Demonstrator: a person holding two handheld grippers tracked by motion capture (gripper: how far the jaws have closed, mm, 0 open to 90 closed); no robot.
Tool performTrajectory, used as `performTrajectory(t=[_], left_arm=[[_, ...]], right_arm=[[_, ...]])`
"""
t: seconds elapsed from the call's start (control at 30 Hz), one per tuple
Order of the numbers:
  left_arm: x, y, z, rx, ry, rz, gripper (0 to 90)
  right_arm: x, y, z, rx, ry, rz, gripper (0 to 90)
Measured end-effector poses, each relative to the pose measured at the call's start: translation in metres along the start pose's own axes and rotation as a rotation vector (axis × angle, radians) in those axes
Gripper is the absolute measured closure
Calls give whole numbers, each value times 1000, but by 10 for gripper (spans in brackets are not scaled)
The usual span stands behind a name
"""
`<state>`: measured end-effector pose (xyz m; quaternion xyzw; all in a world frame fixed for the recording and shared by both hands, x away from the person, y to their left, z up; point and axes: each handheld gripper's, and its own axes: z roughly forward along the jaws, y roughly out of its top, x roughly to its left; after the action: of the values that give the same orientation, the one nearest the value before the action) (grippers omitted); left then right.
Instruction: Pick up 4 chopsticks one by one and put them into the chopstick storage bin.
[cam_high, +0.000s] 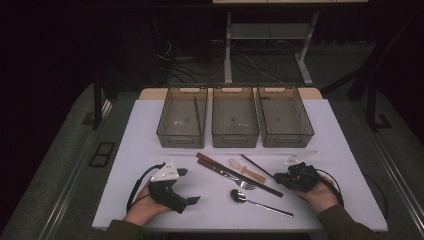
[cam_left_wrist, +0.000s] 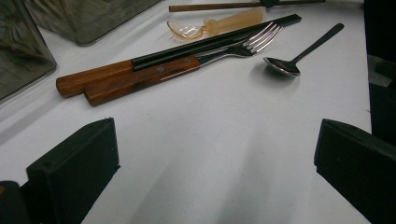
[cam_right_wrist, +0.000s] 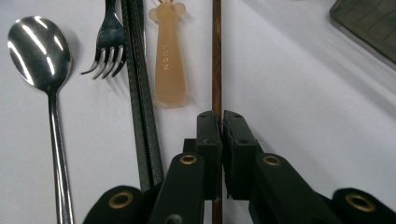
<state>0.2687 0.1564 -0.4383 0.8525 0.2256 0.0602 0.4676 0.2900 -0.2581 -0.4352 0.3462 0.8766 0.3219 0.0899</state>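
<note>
A thin brown chopstick (cam_high: 255, 164) lies on the white table (cam_high: 150, 130), and my right gripper (cam_high: 278, 177) is shut on its near end. In the right gripper view the pads (cam_right_wrist: 208, 133) pinch the brown chopstick (cam_right_wrist: 216, 56) between them. To its left lie an amber plastic spoon (cam_high: 245, 170), a wooden-handled fork (cam_high: 235, 178), black chopsticks with wooden ends (cam_high: 260, 186) and a metal spoon (cam_high: 240, 196). My left gripper (cam_high: 189, 186) rests at the front left, open, nothing between its fingers (cam_left_wrist: 74, 172). It faces the fork (cam_left_wrist: 252, 44) and metal spoon (cam_left_wrist: 282, 65).
Three grey see-through bins stand side by side at the back: left (cam_high: 181, 141), middle (cam_high: 235, 142), right (cam_high: 287, 141). A thin dark stick leans inside the left bin. A clear strip (cam_high: 300, 156) lies beyond my right gripper. Dark floor surrounds the table.
</note>
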Motion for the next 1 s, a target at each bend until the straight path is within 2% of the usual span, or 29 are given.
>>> performTrajectory(t=[0.3,1.0], left_arm=[[0,0,1,-1,-2,-1,0],[1,-1,1,0,-4,-5,0]], right_arm=[[-5,2,-7,-39,18,24,859],[-6,16,-19,-95,73,18,858]])
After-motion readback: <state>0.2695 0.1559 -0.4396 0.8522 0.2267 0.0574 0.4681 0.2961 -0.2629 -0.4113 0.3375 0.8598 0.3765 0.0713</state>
